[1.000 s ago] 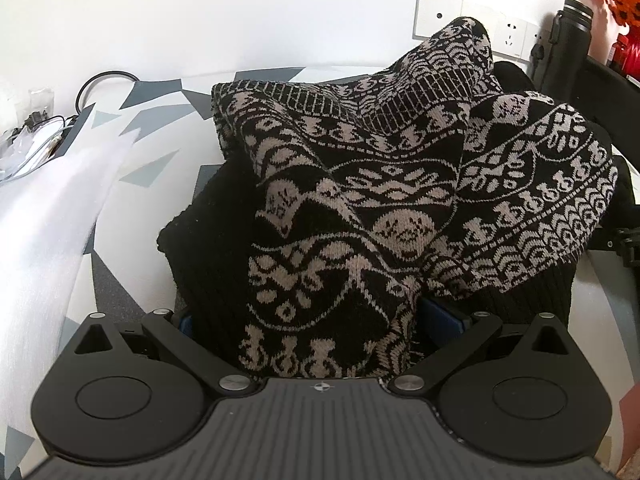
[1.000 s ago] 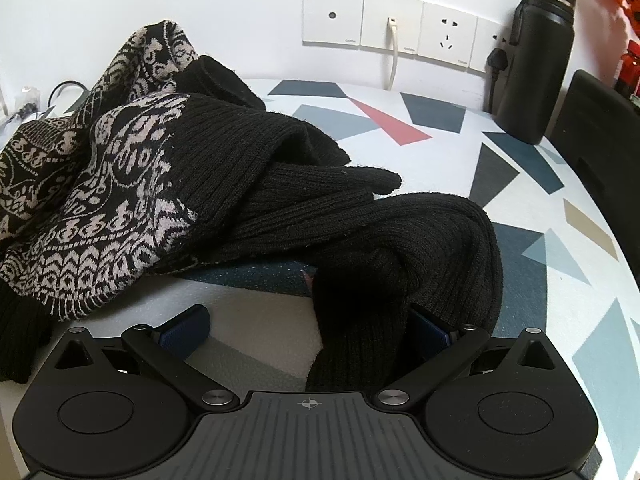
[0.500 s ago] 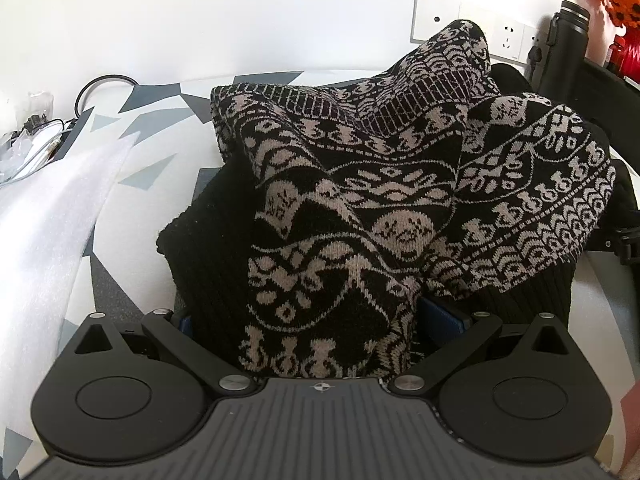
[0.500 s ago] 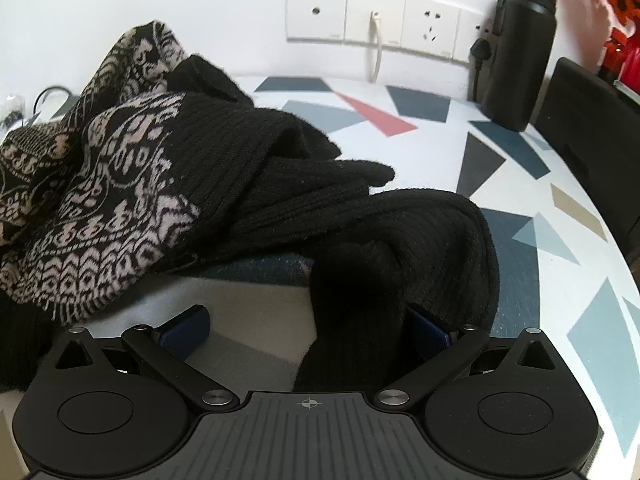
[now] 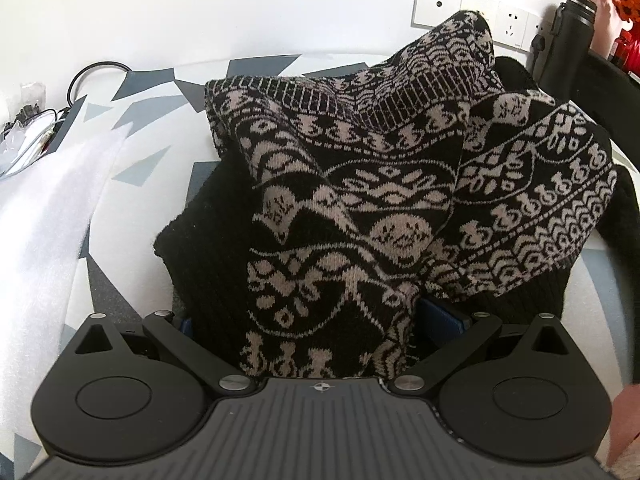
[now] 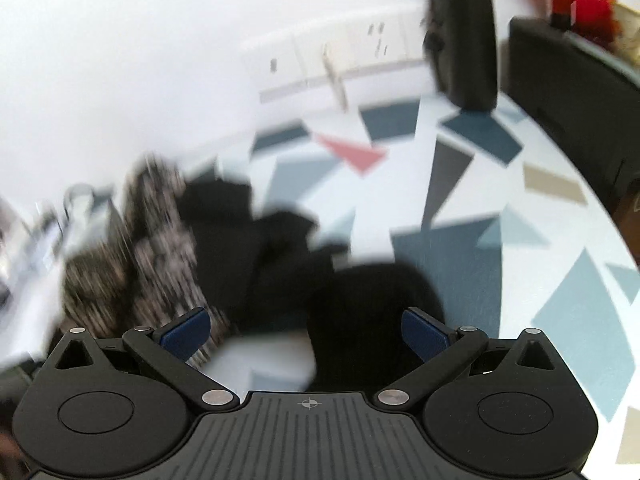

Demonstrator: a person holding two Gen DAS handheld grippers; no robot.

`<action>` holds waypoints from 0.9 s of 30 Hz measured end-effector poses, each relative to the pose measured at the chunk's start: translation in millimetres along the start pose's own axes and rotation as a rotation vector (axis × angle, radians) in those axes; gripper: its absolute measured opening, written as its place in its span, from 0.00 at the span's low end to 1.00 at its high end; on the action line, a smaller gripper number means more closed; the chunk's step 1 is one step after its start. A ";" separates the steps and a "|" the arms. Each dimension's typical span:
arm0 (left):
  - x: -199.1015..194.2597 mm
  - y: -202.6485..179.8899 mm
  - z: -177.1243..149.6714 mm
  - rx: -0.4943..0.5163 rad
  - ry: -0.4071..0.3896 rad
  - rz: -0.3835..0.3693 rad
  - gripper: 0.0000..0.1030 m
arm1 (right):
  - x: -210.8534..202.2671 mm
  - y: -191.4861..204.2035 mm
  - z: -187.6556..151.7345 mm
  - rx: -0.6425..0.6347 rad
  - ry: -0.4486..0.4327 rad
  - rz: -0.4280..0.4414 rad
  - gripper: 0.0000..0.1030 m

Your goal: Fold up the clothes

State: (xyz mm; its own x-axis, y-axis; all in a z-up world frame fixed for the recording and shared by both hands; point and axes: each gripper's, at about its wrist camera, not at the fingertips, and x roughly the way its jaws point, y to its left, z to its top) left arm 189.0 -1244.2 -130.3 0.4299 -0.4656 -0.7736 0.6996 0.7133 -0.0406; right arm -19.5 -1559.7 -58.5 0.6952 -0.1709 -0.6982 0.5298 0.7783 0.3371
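Note:
A black knit sweater with a beige pattern (image 5: 360, 200) lies heaped on the table (image 5: 132, 168) and fills the left wrist view. My left gripper (image 5: 312, 316) is open, and a patterned fold of the sweater lies between its wide-spread fingers, hiding most of the pads. The right wrist view is motion-blurred. There my right gripper (image 6: 304, 328) is open, both blue pads showing. The sweater's black sleeve (image 6: 360, 312) lies between the fingers, close to the right pad (image 6: 424, 330). The rest of the sweater (image 6: 160, 240) trails off to the left.
A black bottle (image 6: 464, 40) stands at the back by the wall sockets (image 5: 440, 4). A dark boxy object (image 6: 572, 92) sits at the right edge. A white foam sheet (image 5: 48, 208) and cables (image 5: 36, 120) lie at the left. A hand (image 5: 626, 424) shows at bottom right.
The right wrist view has swung quickly and blurred; the sweater now looks smaller and lower in it, more of the table shows. The left gripper has hardly moved.

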 end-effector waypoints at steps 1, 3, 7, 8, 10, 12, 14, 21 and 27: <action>-4.7 -0.5 0.9 0.001 -0.016 -0.007 0.96 | -8.4 -0.3 9.0 0.018 -0.026 0.019 0.99; -16.6 -1.5 4.9 -0.002 -0.055 -0.030 0.95 | -24.5 0.5 26.3 0.048 -0.077 0.057 0.99; -41.8 -0.3 18.8 -0.030 -0.136 -0.066 0.95 | -48.2 7.1 56.2 0.070 -0.153 0.131 0.99; -48.2 0.2 22.8 -0.039 -0.158 -0.071 0.95 | -52.7 10.2 61.4 0.066 -0.170 0.144 0.99; -59.1 3.1 30.6 -0.061 -0.194 -0.081 0.95 | -61.5 18.0 72.7 0.043 -0.208 0.163 0.99; -68.6 6.0 39.3 -0.089 -0.221 -0.095 0.95 | -70.1 25.0 82.0 0.021 -0.241 0.173 0.99; -77.2 9.0 47.3 -0.113 -0.242 -0.118 0.95 | -79.5 31.6 91.2 0.011 -0.275 0.189 0.99; -102.6 17.0 65.0 -0.161 -0.255 -0.270 0.95 | -108.2 50.3 111.8 0.000 -0.356 0.232 0.99; -108.4 30.2 65.2 -0.162 -0.225 -0.335 0.98 | -127.7 66.0 130.1 -0.074 -0.428 0.248 0.99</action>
State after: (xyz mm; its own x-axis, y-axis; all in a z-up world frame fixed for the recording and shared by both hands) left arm 200.7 -1206.4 -6.5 0.3203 -0.7753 -0.5443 0.7307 0.5679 -0.3790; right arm -10.0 -1565.1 135.1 0.9412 -0.1957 -0.2755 0.2980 0.8652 0.4034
